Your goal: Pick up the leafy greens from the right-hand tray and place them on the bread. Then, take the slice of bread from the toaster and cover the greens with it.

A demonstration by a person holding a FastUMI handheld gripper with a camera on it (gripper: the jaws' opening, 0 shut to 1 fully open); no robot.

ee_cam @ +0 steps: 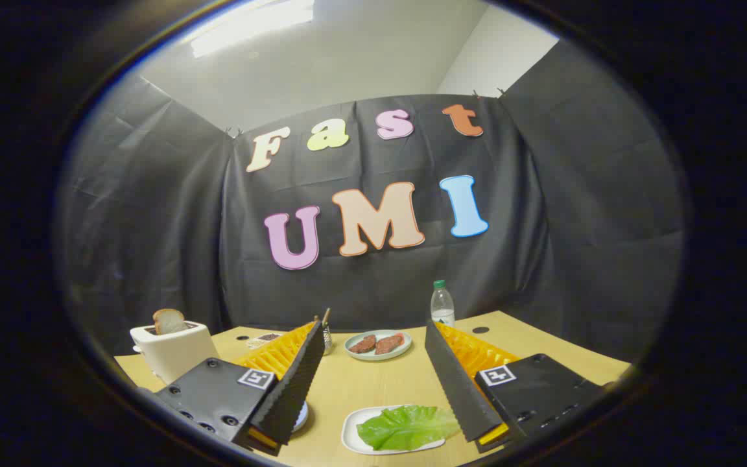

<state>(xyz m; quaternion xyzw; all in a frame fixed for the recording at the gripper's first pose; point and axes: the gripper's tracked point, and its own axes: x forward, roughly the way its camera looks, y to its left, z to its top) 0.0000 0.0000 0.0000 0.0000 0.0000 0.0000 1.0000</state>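
A green lettuce leaf (406, 427) lies on a white tray (353, 433) on the wooden table, low between my fingers and close to the right finger (458, 383). My gripper (375, 325) is open and holds nothing. A white toaster (172, 350) stands beyond the left finger (296, 383), with a slice of bread (168, 320) sticking up out of its slot. A sliver of a pale plate (301, 416) peeks out from under the left finger; what lies on it is hidden.
A pale plate (378, 352) with two brownish-red meat slices (377, 343) sits just ahead of the fingertips. A clear water bottle (441, 303) with a green cap stands behind it. A small holder (327, 334) and a little dish (268, 338) are near the left fingertip.
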